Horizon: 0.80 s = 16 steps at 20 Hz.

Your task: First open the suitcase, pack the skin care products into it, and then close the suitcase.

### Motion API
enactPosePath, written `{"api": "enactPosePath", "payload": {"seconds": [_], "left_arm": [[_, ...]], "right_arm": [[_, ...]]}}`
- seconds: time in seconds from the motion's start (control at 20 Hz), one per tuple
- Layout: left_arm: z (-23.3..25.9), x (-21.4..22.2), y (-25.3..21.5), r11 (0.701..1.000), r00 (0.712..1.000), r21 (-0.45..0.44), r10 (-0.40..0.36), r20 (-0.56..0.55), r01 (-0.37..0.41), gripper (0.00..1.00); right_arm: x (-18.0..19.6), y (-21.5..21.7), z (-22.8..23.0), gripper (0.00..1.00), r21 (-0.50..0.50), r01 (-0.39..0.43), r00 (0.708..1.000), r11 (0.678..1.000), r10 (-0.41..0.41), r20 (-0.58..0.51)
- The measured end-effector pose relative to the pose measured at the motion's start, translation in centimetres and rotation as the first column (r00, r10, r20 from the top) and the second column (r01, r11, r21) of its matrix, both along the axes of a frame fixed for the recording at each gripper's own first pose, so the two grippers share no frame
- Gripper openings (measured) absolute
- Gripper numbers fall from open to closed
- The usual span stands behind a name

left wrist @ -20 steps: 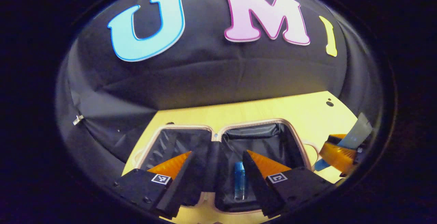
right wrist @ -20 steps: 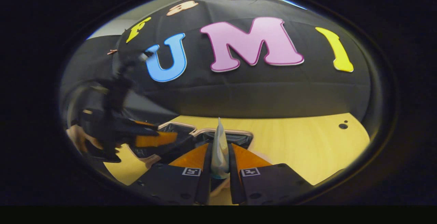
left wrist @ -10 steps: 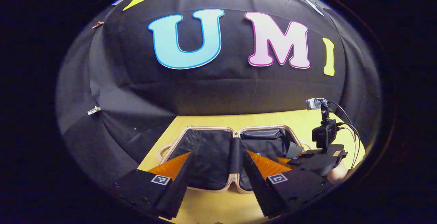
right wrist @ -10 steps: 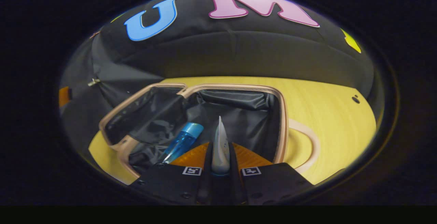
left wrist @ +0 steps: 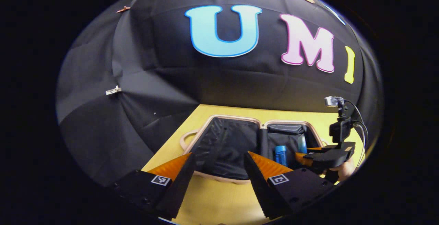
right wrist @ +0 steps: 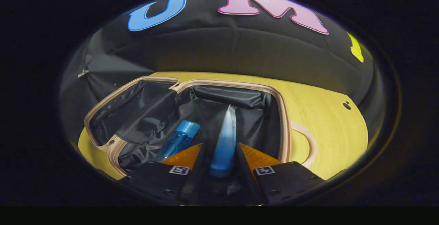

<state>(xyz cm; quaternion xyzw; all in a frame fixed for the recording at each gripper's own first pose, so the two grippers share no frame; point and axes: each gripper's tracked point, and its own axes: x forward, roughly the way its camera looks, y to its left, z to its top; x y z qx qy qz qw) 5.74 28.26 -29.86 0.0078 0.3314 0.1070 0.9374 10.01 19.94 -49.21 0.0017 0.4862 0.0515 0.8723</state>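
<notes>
Suitcase is lying open on the bench while the right tool, now spread, is releasing the tube beside the blue bottle; lifting straight out is avoiding nudges, left tool idling open.

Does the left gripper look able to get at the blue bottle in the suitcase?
Probably yes: the left gripper is open, the suitcase lies open, and the blue bottle lies uncovered, though the right gripper hovers close beside it.

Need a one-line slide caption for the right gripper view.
Open right hand-held gripper over the open suitcase, tube between its fingers, blue bottle lying inside.
</notes>
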Motion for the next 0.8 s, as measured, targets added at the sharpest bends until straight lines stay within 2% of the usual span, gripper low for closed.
{"api": "enactPosePath", "payload": {"seconds": [0.05,0.15,0.25,0.35,0.4,0.45,0.5,0.65,0.8], "left_arm": [[-0.4,0.1,0.6,1.000,1.000,-0.015,0.018,0.006,-0.018,0.89],[-1.3,0.7,3.0,0.998,0.998,-0.042,0.057,0.022,-0.056,0.89],[-2.9,1.5,6.5,0.993,0.995,-0.059,0.104,0.011,-0.103,0.89],[-4.7,3.2,10.0,0.991,0.991,-0.044,0.130,0.003,-0.130,0.91],[-6.0,5.0,11.2,0.991,0.993,-0.063,0.116,0.003,-0.115,0.96],[-6.9,6.3,12.0,0.990,0.996,-0.106,0.091,-0.001,-0.091,0.96],[-7.6,7.6,12.6,0.986,0.998,-0.155,0.065,-0.005,-0.065,0.96],[-10.9,11.0,14.9,0.950,0.995,-0.299,0.084,-0.048,-0.094,0.96],[-14.8,12.1,18.1,0.917,0.980,-0.355,0.137,-0.145,-0.180,0.94]], "right_arm": [[-0.2,0.3,0.1,0.61,-0.004,-0.012,1.000,1.000,0.012,0.000],[-0.9,0.4,0.4,0.65,-0.020,-0.042,0.999,0.999,0.042,-0.004],[-1.1,0.5,1.7,0.82,-0.016,-0.051,0.998,0.999,0.052,0.030],[-0.9,0.2,4.8,0.96,-0.018,-0.050,0.990,0.999,0.052,0.131],[-0.6,0.4,6.8,1.00,-0.017,-0.064,0.976,0.998,0.066,0.208],[-0.5,0.4,8.8,1.00,-0.031,-0.080,0.955,0.996,0.086,0.283],[-0.6,0.2,10.8,0.95,-0.045,-0.101,0.933,0.994,0.110,0.342],[-1.9,0.6,14.2,0.97,-0.050,-0.141,0.884,0.989,0.148,0.442],[-5.0,1.0,14.5,0.96,-0.017,-0.160,0.893,0.987,0.152,0.425]]}}
